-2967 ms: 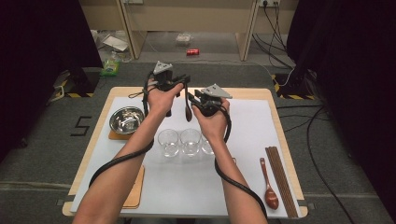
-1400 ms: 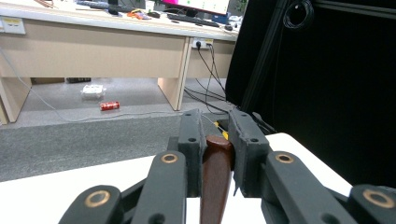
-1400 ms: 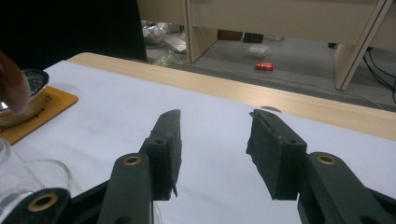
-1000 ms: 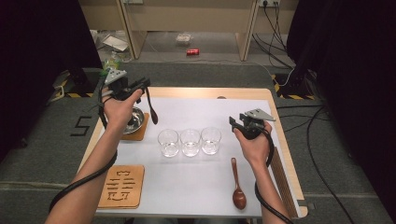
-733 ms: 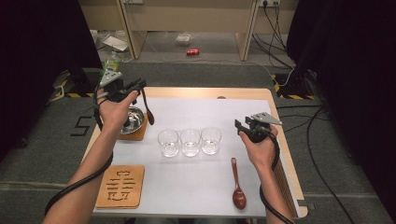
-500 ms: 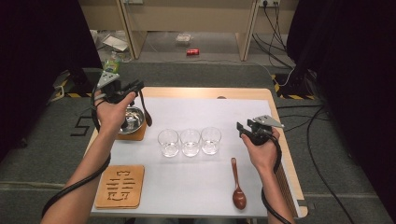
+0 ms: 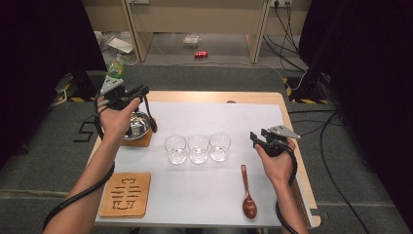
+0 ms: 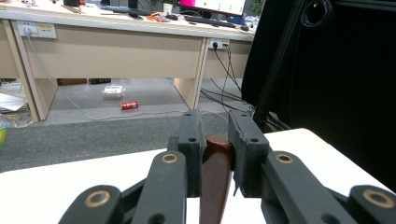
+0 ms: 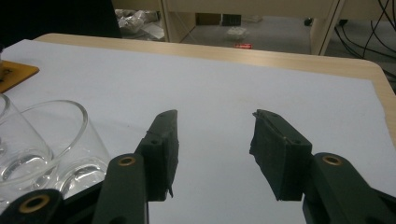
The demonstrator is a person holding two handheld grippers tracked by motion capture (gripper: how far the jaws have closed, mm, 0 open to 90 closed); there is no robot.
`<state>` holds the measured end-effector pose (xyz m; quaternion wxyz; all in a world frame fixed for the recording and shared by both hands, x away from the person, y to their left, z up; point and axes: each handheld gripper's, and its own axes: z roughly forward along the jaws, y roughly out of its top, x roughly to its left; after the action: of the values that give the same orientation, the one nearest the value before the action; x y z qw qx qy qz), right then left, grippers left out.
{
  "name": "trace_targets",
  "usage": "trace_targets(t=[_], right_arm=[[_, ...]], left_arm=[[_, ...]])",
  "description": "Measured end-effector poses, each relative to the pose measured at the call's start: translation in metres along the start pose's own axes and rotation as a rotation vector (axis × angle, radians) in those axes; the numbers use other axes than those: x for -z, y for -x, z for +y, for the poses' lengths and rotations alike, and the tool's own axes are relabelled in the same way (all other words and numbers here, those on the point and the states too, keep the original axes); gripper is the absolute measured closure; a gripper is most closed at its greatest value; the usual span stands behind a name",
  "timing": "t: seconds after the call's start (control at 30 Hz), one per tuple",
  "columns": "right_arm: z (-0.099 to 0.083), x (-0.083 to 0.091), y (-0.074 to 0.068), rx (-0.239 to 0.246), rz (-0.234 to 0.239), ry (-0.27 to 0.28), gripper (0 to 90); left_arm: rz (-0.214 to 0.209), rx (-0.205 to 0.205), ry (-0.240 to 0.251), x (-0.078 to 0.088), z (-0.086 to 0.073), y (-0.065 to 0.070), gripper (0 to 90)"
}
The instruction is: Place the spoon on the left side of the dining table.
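Spoon carry to bowl: left gripper (image 7: 142,95) clenched on a spoon (image 7: 150,117) above the bowl (image 7: 138,126).

Clamped by the handle between both black jaws, as seen in the left gripper view (image 8: 215,161) with the spoon (image 8: 215,179); spoon head hanging at the 5 o'clock side of the gripper, over the bowl's right rim. Recommended: keep grip firm, lower straight, release only with the head resting inside the bowl, clear of the mat (image 7: 141,142) edge. Right gripper (image 7: 259,138) released, jaws apart and nothing between them, at 3 o'clock of the three glasses (image 7: 198,147). Second spoon (image 7: 247,192) flat on the table (image 7: 253,100), at 6 o'clock of that gripper. Avoid knocking the nearest glass (image 9: 60,140).
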<state>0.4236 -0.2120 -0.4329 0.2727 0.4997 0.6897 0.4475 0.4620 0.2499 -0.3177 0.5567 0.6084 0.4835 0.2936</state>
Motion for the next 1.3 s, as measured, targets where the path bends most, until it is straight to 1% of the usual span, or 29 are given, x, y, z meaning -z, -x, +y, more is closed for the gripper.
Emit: trace_targets(t=[0.2, 0.4, 0.7, 0.93, 1.1, 1.2, 1.3], right_arm=[[-0.006, 0.003, -0.001, -0.002, -0.004, -0.006, 50.7], [-0.007, 0.007, -0.003, 0.003, -0.007, -0.002, 50.6], [-0.010, 0.008, -0.004, 0.004, -0.009, -0.002, 50.3], [-0.013, 0.009, -0.005, 0.000, -0.007, 0.001, 50.1], [-0.014, 0.010, -0.006, 0.002, -0.004, 0.005, 50.1], [-0.015, 0.010, -0.007, 0.001, -0.003, 0.006, 50.0], [-0.017, 0.009, -0.008, -0.004, 0.010, 0.013, 49.8]], left_arm=[[0.003, -0.005, 0.000, 0.005, -0.001, 0.001, 75.3], [0.007, 0.004, 0.006, 0.014, -0.003, -0.002, 75.3], [0.027, 0.003, 0.011, 0.028, -0.005, -0.014, 75.3], [0.061, 0.006, 0.015, 0.037, -0.010, -0.028, 75.3], [0.093, 0.002, 0.012, 0.035, -0.012, -0.039, 75.3], [0.105, -0.001, 0.015, 0.029, -0.012, -0.045, 75.3], [0.120, 0.004, 0.017, 0.021, -0.012, -0.048, 75.3]])
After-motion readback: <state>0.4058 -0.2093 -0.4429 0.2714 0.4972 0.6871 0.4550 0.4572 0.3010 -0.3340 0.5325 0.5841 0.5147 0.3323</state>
